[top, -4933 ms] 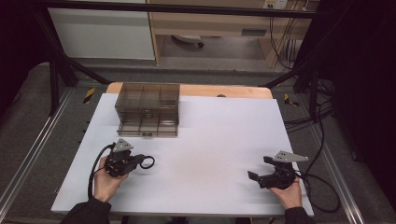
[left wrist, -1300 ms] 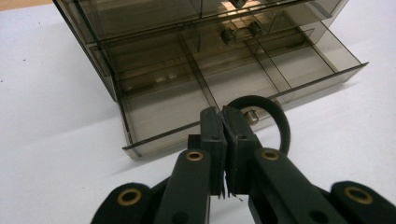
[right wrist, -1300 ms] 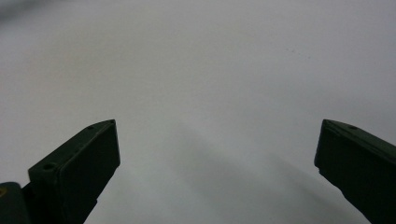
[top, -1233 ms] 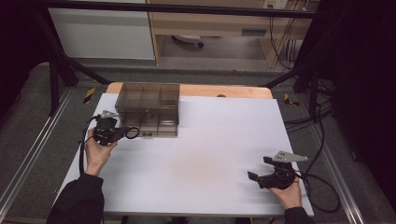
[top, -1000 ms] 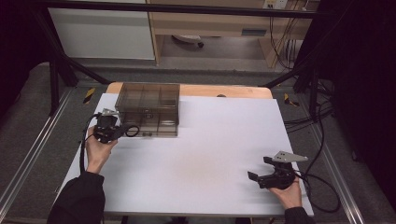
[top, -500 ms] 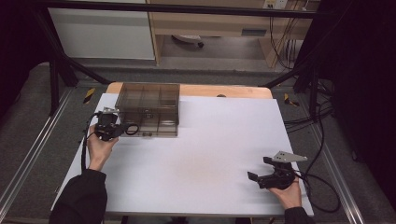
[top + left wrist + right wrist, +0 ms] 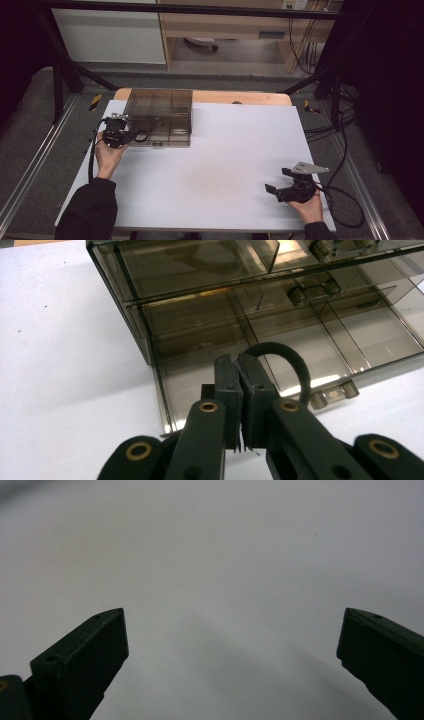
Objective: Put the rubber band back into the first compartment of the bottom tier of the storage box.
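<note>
Left gripper (image 7: 240, 405), at upper left beside a tinted box (image 7: 159, 117), is clamped on what seems a black ring (image 7: 285, 357); the right gripper (image 7: 280, 183), lower right, is held agape.

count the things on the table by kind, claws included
box: 1
ring: 1
claws: 2, left claw shut on the ring, right claw open
total: 4
</note>
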{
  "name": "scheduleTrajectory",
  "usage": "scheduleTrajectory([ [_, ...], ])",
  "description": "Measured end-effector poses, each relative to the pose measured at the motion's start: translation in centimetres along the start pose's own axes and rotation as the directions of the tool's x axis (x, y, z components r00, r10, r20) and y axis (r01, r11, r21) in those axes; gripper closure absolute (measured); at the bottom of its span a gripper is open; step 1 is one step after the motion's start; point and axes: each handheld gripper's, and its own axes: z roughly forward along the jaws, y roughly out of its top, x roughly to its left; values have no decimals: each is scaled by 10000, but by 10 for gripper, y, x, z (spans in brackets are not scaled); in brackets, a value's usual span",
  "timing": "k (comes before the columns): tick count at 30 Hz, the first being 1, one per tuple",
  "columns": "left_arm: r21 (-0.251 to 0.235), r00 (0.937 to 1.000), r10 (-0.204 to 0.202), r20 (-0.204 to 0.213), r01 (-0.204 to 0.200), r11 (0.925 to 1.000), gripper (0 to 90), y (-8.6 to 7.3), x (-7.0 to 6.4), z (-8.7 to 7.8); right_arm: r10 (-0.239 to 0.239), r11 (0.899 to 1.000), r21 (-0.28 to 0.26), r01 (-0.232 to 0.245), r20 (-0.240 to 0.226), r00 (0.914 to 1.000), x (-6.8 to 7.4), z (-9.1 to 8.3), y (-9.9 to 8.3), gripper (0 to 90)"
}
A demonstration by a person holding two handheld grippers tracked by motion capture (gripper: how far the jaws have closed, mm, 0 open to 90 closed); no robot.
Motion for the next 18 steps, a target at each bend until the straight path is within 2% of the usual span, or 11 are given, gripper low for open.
scheduleTrajectory([
  [7,53,9997,-11,-234,12,10000,871,4,2,5,7,10000,-5,-7,-16,10000,0,0,0,8],
  [18,60,9991,-319,-288,321,9995,870,2,9,15,-12,10000,2,12,-10,10000,0,0,0,8],
])
